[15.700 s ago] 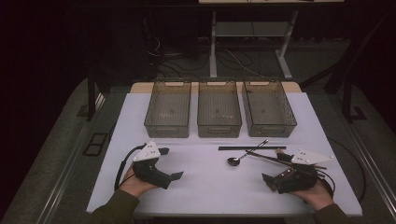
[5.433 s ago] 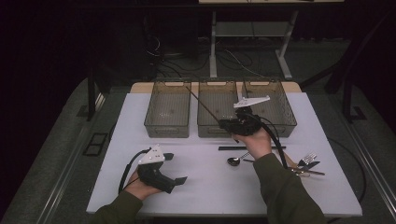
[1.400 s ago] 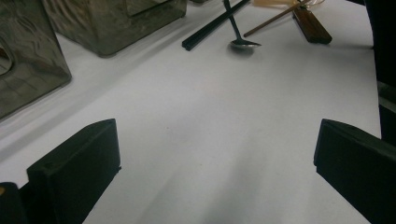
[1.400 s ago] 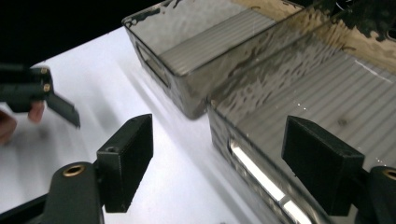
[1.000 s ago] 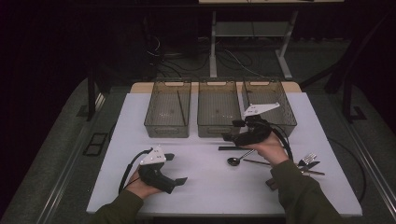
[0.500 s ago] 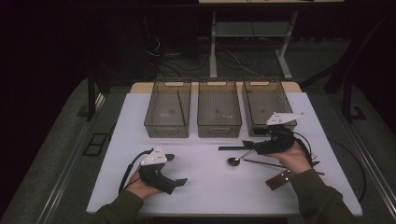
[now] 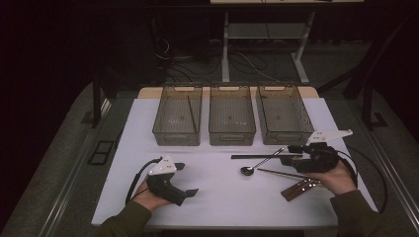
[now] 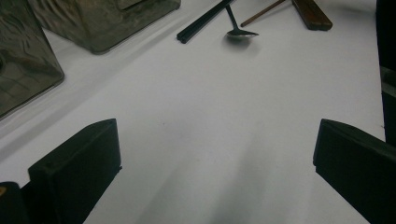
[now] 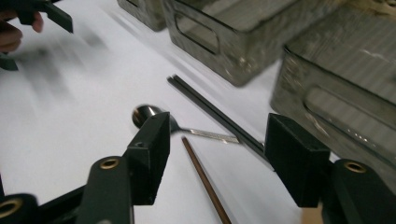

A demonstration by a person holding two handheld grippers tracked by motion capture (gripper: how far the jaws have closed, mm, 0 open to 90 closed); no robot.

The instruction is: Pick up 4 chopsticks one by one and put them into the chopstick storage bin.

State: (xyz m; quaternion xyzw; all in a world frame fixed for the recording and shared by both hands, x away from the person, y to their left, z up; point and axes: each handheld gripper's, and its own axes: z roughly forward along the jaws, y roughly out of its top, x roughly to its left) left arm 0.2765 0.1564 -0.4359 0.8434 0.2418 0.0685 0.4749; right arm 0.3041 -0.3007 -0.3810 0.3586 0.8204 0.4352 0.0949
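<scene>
Right tongs [image 9: 212,156], jaws just narrowing but gripping nothing, straddle the spoon [image 9: 187,128]; left tongs [image 8: 215,172] rest spread. Cutlery lies crowded, so I fear they nip the brown chopstick [image 9: 203,179] too.

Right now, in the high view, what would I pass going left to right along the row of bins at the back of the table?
Left bin with a dark stick lying in it → middle bin → right bin.
</scene>
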